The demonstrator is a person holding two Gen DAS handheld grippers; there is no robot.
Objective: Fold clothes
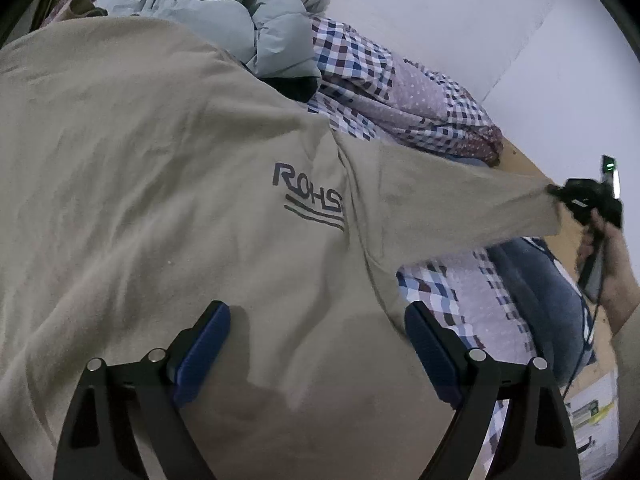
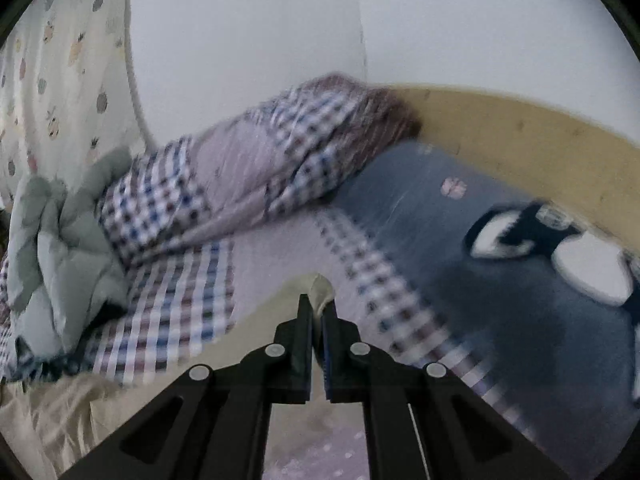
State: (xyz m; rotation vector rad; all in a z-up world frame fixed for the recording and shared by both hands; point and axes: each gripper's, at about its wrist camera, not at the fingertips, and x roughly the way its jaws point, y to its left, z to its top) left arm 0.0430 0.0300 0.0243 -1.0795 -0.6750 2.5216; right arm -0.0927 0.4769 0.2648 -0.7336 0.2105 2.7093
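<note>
The khaki ROHS T-shirt point(image 1: 160, 184) is held taut by its sleeve cuff point(image 2: 316, 286) in the clamped right gripper point(image 2: 318, 312) at 3 o'clock — a slip is risked if tension rises — while the left gripper point(image 1: 316, 320) is spread wide above the fabric, gripping nothing.

- Plain white wall point(image 1: 460, 20) behind the bed, evenly lit, without windows.
- Wooden bed frame point(image 2: 520, 140), light tan, along the wall.
- Checked and dotted patchwork quilt point(image 1: 400, 96) bunched at the wall side.
- Pale grey-green padded duvet point(image 1: 224, 8) heaped beside it.
- Fruit-printed curtain point(image 2: 52, 60) at the far left.
</note>
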